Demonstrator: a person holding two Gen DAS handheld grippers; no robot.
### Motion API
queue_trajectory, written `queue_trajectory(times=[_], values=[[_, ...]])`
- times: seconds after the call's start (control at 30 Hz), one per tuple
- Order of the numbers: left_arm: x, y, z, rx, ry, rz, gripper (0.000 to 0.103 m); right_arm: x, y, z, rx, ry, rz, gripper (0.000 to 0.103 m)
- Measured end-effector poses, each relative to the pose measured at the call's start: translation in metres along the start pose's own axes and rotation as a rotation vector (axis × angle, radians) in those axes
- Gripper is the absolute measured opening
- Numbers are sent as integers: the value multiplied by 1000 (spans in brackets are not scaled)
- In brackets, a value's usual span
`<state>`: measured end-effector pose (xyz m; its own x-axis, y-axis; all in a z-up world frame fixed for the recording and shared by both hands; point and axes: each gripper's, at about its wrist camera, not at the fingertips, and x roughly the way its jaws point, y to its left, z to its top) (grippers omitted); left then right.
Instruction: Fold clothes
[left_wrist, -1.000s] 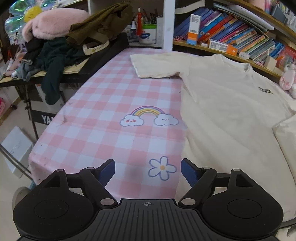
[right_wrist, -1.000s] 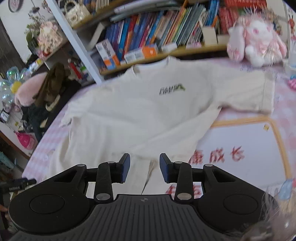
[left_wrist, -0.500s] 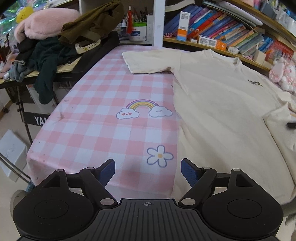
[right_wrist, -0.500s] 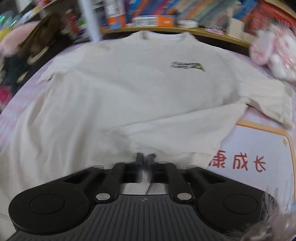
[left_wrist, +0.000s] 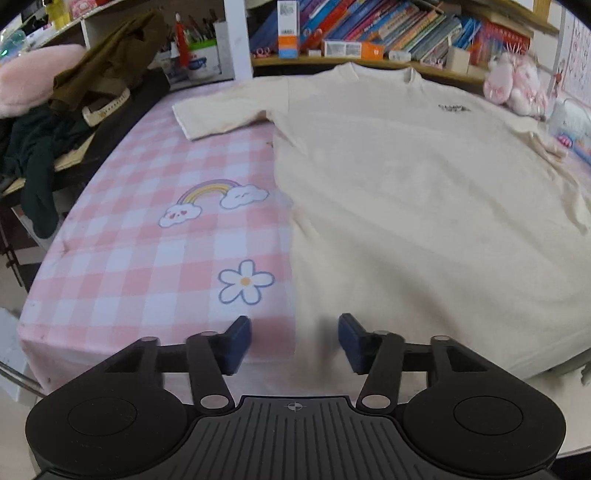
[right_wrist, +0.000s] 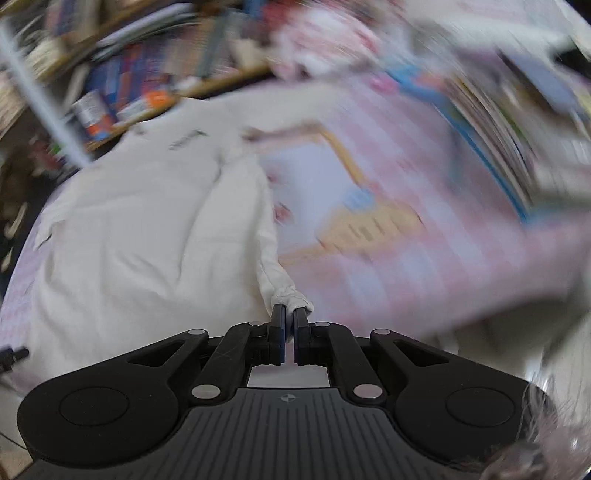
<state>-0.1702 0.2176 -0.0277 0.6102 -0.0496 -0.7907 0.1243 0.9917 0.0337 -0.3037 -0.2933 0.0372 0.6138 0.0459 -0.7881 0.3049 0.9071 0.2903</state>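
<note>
Left gripper (left_wrist: 294, 341): jaws wide open, holding nothing, hovering at the near table edge. The side seam of the cream T-shirt (left_wrist: 424, 206) runs into the gap between its blue pads (left_wrist: 238, 338); can't tell whether either pad touches the cloth. Shirt lies flat, front up, ahead and to the right of it, collar at the far side; one sleeve (left_wrist: 221, 114) is spread out ahead-left on the pink checked tablecloth (left_wrist: 147, 236). Rainbow print (left_wrist: 214, 201) and daisy print (left_wrist: 245, 282) sit just ahead-left of the left pad.

Right gripper (right_wrist: 290, 325): jaws clamped on a bunched bit of the T-shirt (right_wrist: 147, 229) edge, fabric (right_wrist: 288, 297) pinched at the fingertips; the rest of the shirt stretches ahead-left of it.

Right wrist view is heavily motion-blurred: bookshelf (right_wrist: 147, 74) and everything to the gripper's right are unreadable. In the left wrist view the shirt's right side is cut off by the frame edge.
</note>
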Motion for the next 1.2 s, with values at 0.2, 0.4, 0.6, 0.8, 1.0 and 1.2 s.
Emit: queue_trajectory(times=[0.2,0.4,0.6,0.8,1.0,1.2], values=[[-20,3,5,-153,-17,-130,2,1,-5,-13,-6,26,28,4],[-49,29,-4,-418,-46,-188,2,5,-10,-9,-21,34,25,4],[-14,29,-34,-433,87,-114,2,13,-20,-11,-37,61,16,4],[-14,15,-24,-286,113,4,16,18,-24,-16,-49,94,21,4],[-43,8,3,-130,-3,127,64,8,-31,-11,-46,58,42,12],[-38,-19,34,-91,-101,47,76,9,-22,2,-172,-31,9,41]])
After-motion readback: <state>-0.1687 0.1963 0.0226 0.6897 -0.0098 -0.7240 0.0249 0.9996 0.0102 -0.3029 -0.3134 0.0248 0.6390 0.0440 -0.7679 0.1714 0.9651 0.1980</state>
